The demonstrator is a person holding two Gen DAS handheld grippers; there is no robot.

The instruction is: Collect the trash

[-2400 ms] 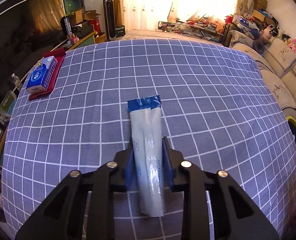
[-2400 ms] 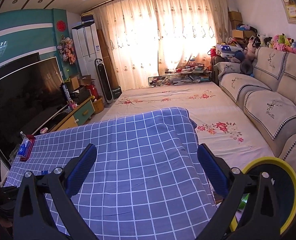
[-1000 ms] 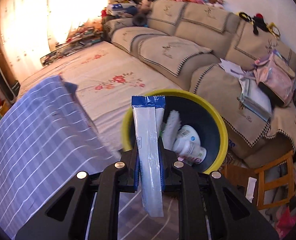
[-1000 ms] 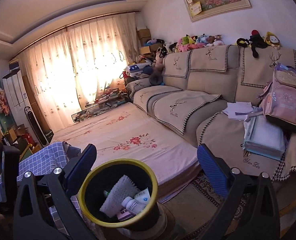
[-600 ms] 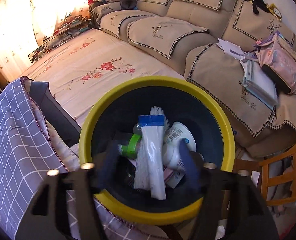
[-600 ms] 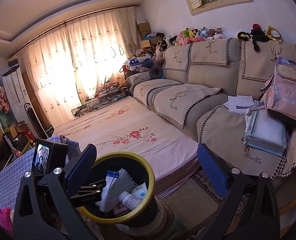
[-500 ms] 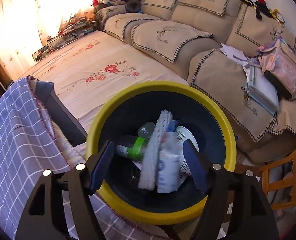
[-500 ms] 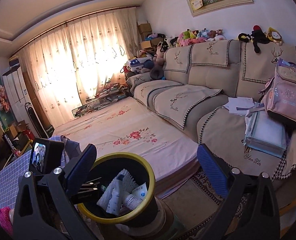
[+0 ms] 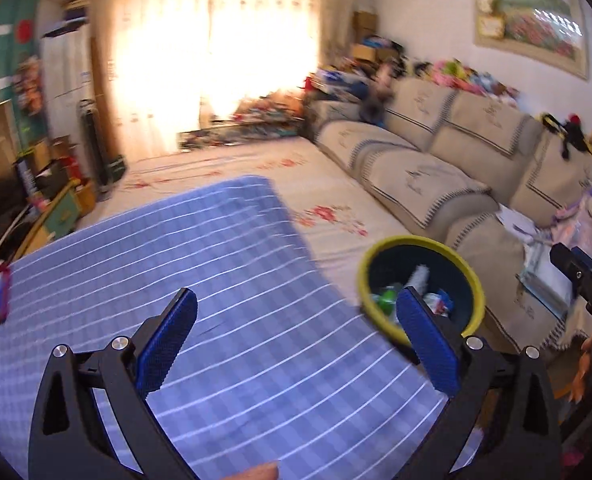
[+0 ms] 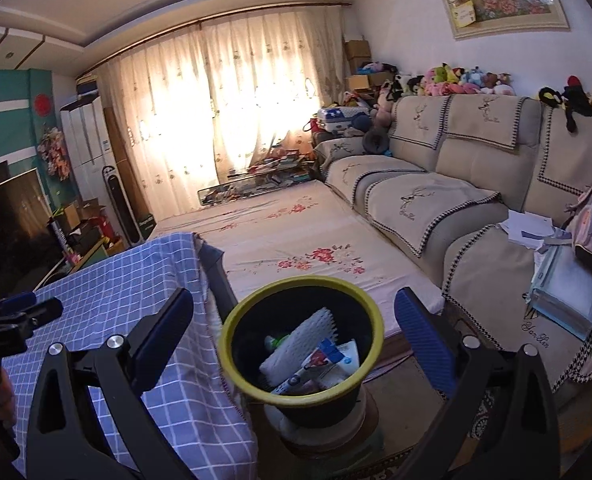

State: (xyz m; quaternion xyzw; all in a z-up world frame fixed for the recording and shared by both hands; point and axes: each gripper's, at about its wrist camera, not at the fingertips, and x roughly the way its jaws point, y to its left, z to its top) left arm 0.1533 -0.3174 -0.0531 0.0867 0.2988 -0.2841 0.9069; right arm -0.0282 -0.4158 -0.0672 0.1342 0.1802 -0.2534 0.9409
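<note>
- Left wrist view: the left gripper hangs over the blue-and-white checked tablecloth; its blue-padded jaws have just been opening and stand at their widest with nothing between them; the round black bin with a yellow rim lies ahead and to the right, just off the cloth's edge, holding wrappers and bottles; no loose trash shows on the cloth in this blurred frame.
- Right wrist view: the right gripper is spread wide and empty; the bin sits directly ahead between its fingers, so this hand seems nearer; a long white blue-ended wrapper leans inside.
</note>
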